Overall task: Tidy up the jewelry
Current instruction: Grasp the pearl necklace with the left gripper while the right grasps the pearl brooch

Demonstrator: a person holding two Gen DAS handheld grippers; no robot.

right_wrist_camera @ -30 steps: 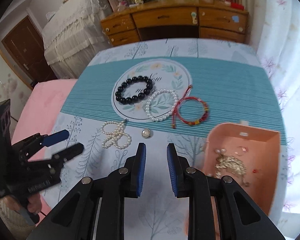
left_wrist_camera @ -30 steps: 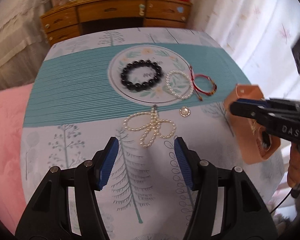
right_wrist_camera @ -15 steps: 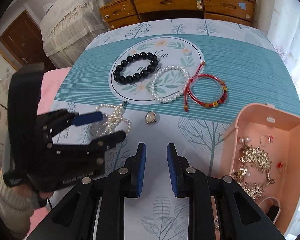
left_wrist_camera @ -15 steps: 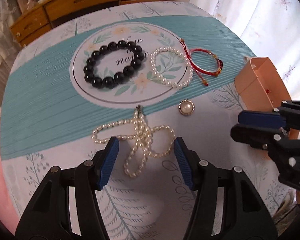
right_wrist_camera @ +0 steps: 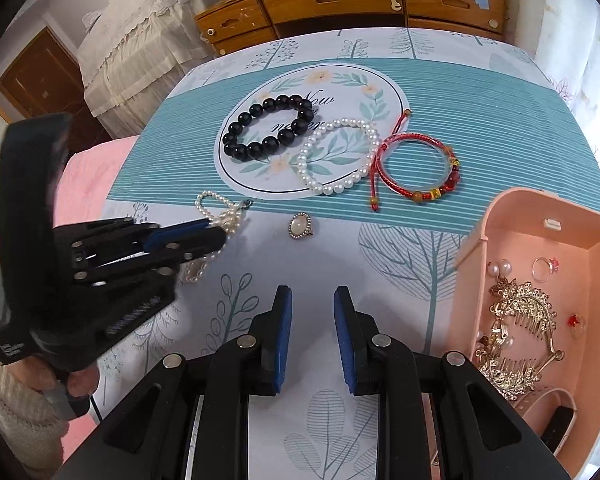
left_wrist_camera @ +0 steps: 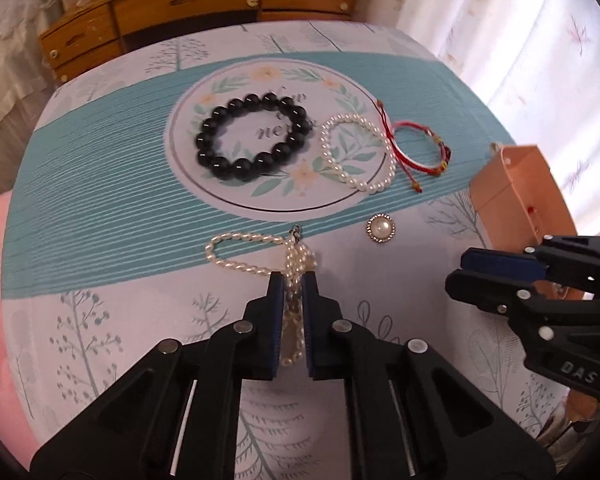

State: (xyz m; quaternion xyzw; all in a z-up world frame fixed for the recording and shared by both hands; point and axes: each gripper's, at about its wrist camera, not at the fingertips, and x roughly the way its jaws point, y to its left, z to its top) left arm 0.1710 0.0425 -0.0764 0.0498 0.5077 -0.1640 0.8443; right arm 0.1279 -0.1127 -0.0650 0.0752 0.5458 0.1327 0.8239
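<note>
Left gripper (left_wrist_camera: pixel 291 280) fingers clamped on pearl necklace (left_wrist_camera: pixel 244 254), right gripper (right_wrist_camera: pixel 309 308) fingers apart, idle; pickup step under way, next likely lift and carry to pink box (right_wrist_camera: pixel 548 216).

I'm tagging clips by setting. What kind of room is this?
Probably a home bedroom: a wooden dresser with drawers at the back, a lace-covered piece of furniture beside it, and a curtain by the cloth-covered table.

Table under white cloth (right_wrist_camera: pixel 400 256) with tree print and teal striped band. On it: black bead bracelet (right_wrist_camera: pixel 269 127), white pearl bracelet (right_wrist_camera: pixel 337 156), red cord bracelet (right_wrist_camera: pixel 417 168), bunched pearl necklace (left_wrist_camera: pixel 256 258), round pearl brooch (left_wrist_camera: pixel 381 229), open pink plastic box (right_wrist_camera: pixel 540 220).
</note>
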